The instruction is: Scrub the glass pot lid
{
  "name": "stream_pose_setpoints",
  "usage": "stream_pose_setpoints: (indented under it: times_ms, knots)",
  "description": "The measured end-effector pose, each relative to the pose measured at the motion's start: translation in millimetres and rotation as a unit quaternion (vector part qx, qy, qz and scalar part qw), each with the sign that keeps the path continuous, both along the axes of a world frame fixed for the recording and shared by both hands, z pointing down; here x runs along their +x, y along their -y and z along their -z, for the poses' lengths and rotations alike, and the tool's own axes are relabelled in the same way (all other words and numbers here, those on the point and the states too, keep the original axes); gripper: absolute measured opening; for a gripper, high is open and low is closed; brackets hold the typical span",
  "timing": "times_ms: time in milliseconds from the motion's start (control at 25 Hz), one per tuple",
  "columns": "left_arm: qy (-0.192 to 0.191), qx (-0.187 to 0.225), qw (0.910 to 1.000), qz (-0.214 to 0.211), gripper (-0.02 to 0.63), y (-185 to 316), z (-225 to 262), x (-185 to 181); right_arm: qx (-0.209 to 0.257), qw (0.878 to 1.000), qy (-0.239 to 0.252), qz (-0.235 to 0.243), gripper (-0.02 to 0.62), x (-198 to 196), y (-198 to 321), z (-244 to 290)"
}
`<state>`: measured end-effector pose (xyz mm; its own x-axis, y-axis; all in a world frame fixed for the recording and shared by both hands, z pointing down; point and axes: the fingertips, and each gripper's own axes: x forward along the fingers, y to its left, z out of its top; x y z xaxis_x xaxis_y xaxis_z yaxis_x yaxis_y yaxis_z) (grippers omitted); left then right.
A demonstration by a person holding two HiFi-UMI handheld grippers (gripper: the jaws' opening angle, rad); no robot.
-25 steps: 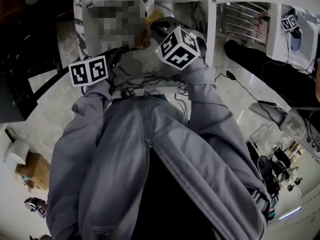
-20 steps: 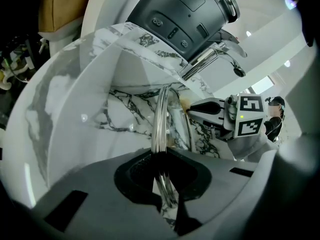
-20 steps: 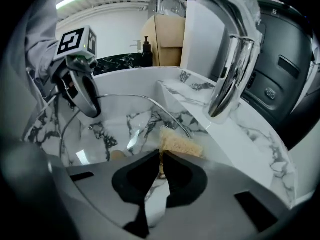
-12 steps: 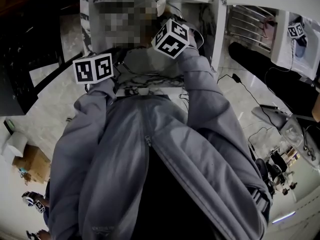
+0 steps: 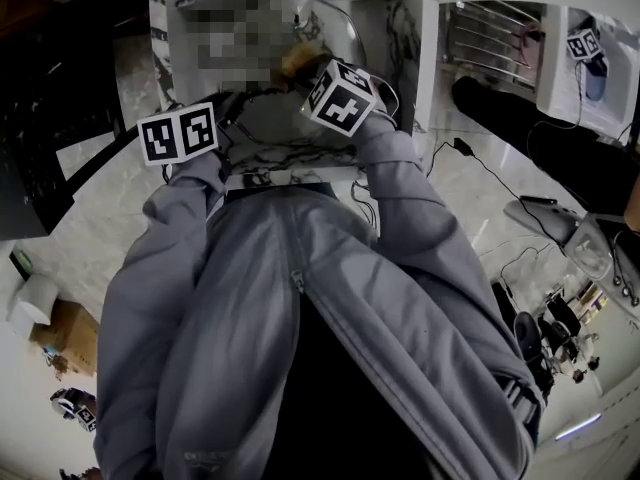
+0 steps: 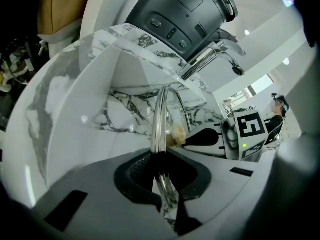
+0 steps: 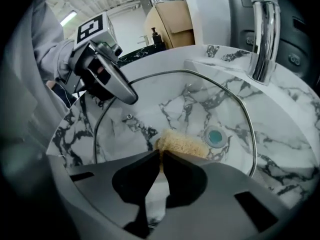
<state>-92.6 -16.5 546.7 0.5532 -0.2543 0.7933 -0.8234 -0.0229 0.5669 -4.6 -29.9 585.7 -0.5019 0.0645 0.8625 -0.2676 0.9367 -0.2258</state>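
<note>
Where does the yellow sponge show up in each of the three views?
Head view: cannot be made out.
Left gripper view: sponge at centre, just right of the edge-on lid.
Right gripper view: sponge low centre, against the lid.
Shared landmark: marbled sink, in all three.

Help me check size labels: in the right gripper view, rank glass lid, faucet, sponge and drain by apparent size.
Largest: glass lid.
Next: faucet and sponge, too alike to rank.
Smallest: drain.
</note>
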Motion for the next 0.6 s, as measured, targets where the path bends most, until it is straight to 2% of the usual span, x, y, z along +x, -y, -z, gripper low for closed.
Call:
stream_pose_setpoints:
  times_ms: [320,600]
  knots:
    - [0.001,0.004,1.0,0.003,0.041,-2,1,1,-0.055,0.998,0.0,0.036,0.043,-2,-61,-3]
    - [0.001,0.006,1.0,0.003,0.041,-2,1,1,-0.091,0.994,-0.001,0.055,0.044,-1,-86,-4]
